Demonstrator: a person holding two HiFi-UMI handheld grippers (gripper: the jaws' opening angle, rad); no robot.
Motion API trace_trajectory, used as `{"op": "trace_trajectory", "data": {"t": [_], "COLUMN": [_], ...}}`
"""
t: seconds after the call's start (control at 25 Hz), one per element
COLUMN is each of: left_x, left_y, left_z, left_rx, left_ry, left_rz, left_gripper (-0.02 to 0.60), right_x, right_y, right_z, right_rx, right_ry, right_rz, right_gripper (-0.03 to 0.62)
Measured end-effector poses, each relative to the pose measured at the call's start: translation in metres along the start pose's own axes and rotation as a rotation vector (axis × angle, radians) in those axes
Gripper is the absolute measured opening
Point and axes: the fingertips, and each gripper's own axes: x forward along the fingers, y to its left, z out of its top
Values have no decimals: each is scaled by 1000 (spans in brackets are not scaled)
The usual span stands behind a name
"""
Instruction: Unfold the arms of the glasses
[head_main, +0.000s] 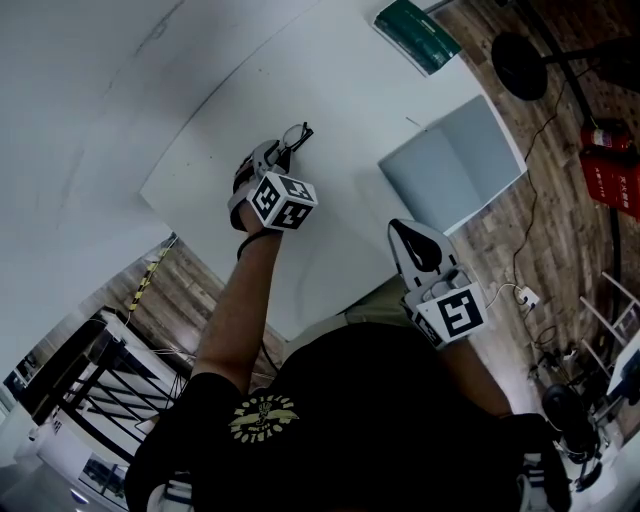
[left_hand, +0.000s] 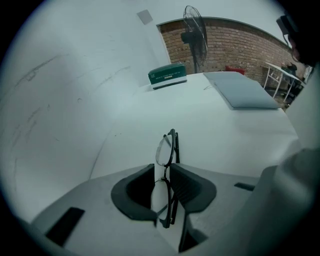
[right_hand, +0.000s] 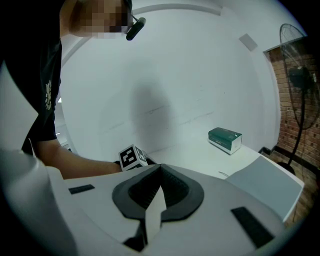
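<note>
Your left gripper (head_main: 285, 147) is clamped across the folded glasses (left_hand: 165, 150), low over the white table (head_main: 340, 200); your right gripper (head_main: 405, 235) is closed, empty, well apart. The glasses look light, thin and hinge-fragile; pinch an arm's tip, never a lens.

One pair of glasses (left_hand: 165, 150), two tools (left_hand: 161, 170) (right_hand: 160, 169), one green box (left_hand: 167, 76), one grey slab (left_hand: 245, 90), one fan (left_hand: 194, 32)

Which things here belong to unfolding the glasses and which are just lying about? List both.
For the job: glasses, gripped on end in the left gripper; right gripper, shut and empty.

Lying about: green box and flat grey slab, both on the white table; standing fan beyond it.
</note>
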Motion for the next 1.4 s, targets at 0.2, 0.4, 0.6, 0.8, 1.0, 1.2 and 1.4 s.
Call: {"op": "trace_trajectory", "data": {"t": [0.2, 0.4, 0.6, 0.8, 1.0, 1.2, 1.4], "left_x": [-2, -8, -21, -43, -68, -89, -119], "left_y": [0, 7, 13, 18, 24, 30, 40], "left_z": [-1, -5, -15, -19, -28, -31, -28], "left_rx": [7, -27, -79, -155, -262, -380, -548], "left_ry": [5, 6, 13, -19, -66, -143, -260], "left_rz": [-16, -17, -32, -50, -59, -66, -83], "left_gripper": [52, 31, 26, 26, 25, 25, 25], "right_x": [2, 7, 11, 21, 29, 38, 42], "right_y": [0, 7, 12, 26, 49, 60, 69], "right_z": [4, 12, 21, 29, 43, 52, 59], "right_rx": [-12, -35, -28, -41, -68, -87, -103], "right_ry": [-8, -24, -28, -35, -50, -55, -63], "right_rz": [8, 39, 57, 104, 160, 189, 196], "right_gripper": [-2, -2, -2, -2, -2, -2, -2]}}
